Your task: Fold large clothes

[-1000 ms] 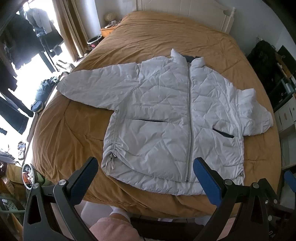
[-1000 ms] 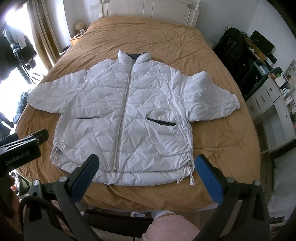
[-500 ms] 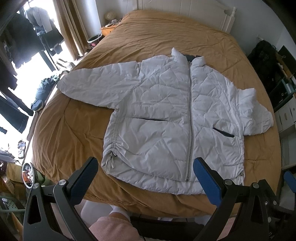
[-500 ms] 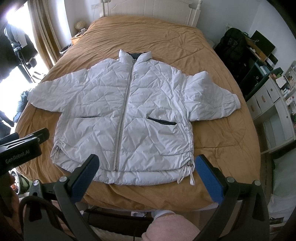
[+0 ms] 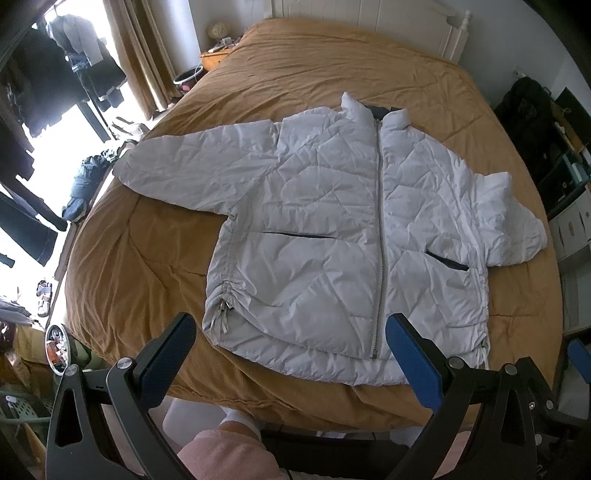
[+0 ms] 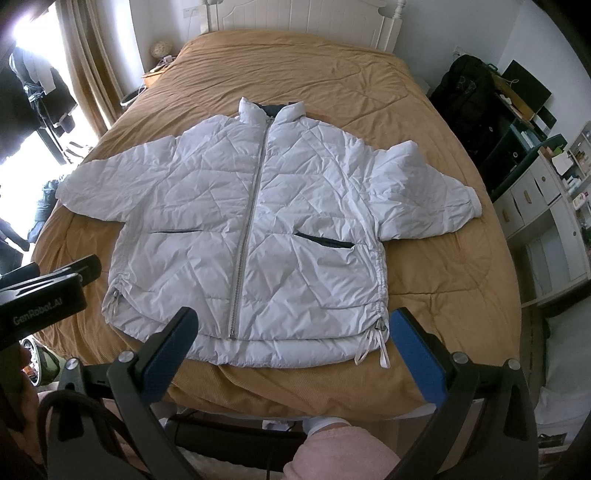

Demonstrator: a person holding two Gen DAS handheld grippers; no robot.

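Observation:
A white quilted puffer jacket (image 5: 332,229) lies flat, front up and zipped, on a bed with a tan cover (image 5: 140,280). Its collar points to the headboard and both sleeves are spread out. It also shows in the right wrist view (image 6: 240,229). My left gripper (image 5: 291,339) is open and empty, held above the bed's near edge just short of the jacket's hem. My right gripper (image 6: 295,332) is open and empty, over the hem near the zipper's bottom end. The left gripper's body (image 6: 44,295) shows at the left in the right wrist view.
A white headboard (image 6: 303,22) stands at the far end. White drawers and shelves (image 6: 546,206) and a black bag (image 6: 465,96) stand on the right. Hanging clothes (image 5: 44,74), curtains and a bright window are on the left. My legs in pink (image 6: 332,454) are at the bed's foot.
Both views have shifted slightly, with the jacket sitting a little lower and nearer in frame. Both grippers stay open and the jacket has not moved.

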